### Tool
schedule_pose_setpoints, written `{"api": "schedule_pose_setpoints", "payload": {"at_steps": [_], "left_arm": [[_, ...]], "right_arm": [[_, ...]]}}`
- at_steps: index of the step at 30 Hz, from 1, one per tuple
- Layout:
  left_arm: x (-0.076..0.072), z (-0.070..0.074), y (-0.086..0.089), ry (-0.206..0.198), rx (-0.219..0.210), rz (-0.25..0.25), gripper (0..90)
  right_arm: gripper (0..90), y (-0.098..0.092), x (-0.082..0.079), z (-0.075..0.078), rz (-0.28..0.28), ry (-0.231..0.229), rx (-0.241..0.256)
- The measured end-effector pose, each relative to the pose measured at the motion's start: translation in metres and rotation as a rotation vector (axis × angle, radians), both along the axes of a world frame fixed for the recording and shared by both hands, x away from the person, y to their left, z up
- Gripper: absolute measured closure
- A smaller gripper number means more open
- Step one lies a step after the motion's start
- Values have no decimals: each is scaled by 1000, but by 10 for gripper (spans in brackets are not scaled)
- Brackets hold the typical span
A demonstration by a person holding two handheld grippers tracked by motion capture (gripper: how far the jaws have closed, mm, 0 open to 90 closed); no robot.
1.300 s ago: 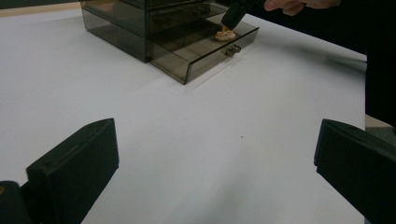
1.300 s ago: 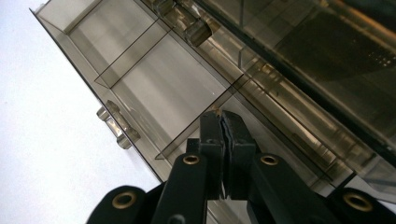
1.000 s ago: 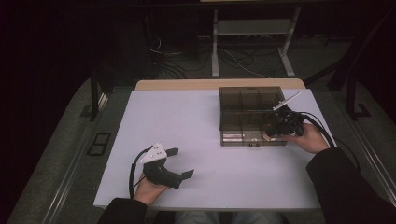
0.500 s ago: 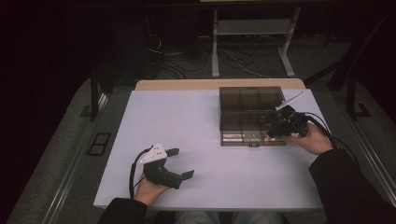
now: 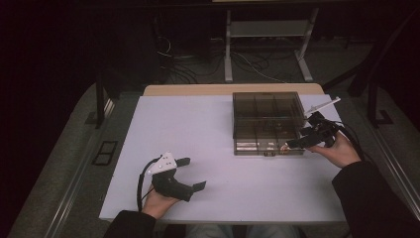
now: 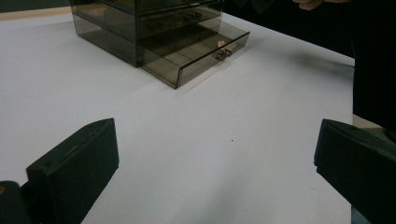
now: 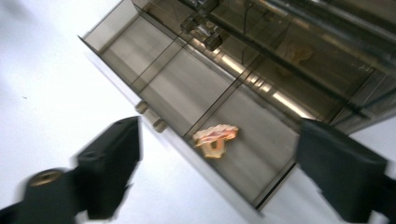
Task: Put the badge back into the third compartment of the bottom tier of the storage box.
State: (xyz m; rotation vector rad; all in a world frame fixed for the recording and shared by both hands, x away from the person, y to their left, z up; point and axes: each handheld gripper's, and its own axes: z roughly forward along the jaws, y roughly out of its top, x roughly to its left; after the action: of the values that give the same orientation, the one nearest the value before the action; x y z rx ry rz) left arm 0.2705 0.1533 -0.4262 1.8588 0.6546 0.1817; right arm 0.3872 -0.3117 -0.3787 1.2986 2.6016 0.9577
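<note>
The right gripper [image 7: 215, 154] has drawn back, fingers spread, above the smoky plastic drawer [image 7: 187, 98].

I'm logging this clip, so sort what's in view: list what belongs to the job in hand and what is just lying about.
In the job:
- smoked drawer box, bottom drawer pulled out
- small pink-and-orange item lying in that drawer
- right gripper, jaws open over the drawer

Just about:
- left gripper, open, resting on the white table
- cables and metal stand on the floor behind
</note>
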Motion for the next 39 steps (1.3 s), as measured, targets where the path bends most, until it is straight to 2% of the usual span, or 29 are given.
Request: {"api": "schedule_pose_setpoints", "payload": {"at_steps": [1,3,5,8,10,18,21,29,39], "left_arm": [[0,0,0,1,0,-1,0],[-1,0,0,1,-2,-1,0],[-1,0,0,-1,-3,0,0],[-1,0,0,-1,-4,1,0],[0,0,0,1,-2,2,0],[0,0,1,0,-4,4,0],[0,0,1,-1,-4,3,0],[0,1,1,-2,-4,4,0],[-1,1,2,-3,-4,9,0]], "right_arm": [[102,0,-3,0,-2,0,0],[3,0,-9,0,-15,-4,1],[2,-1,-14,1,-34,-10,11],[3,-4,-22,4,-55,-25,67],[3,-5,-26,5,-56,-35,86],[3,-2,-43,7,-79,-83,105],[3,-2,-48,8,-87,-95,131],[3,2,-61,9,-75,-124,163],[4,14,-79,0,-61,-181,206]]}}
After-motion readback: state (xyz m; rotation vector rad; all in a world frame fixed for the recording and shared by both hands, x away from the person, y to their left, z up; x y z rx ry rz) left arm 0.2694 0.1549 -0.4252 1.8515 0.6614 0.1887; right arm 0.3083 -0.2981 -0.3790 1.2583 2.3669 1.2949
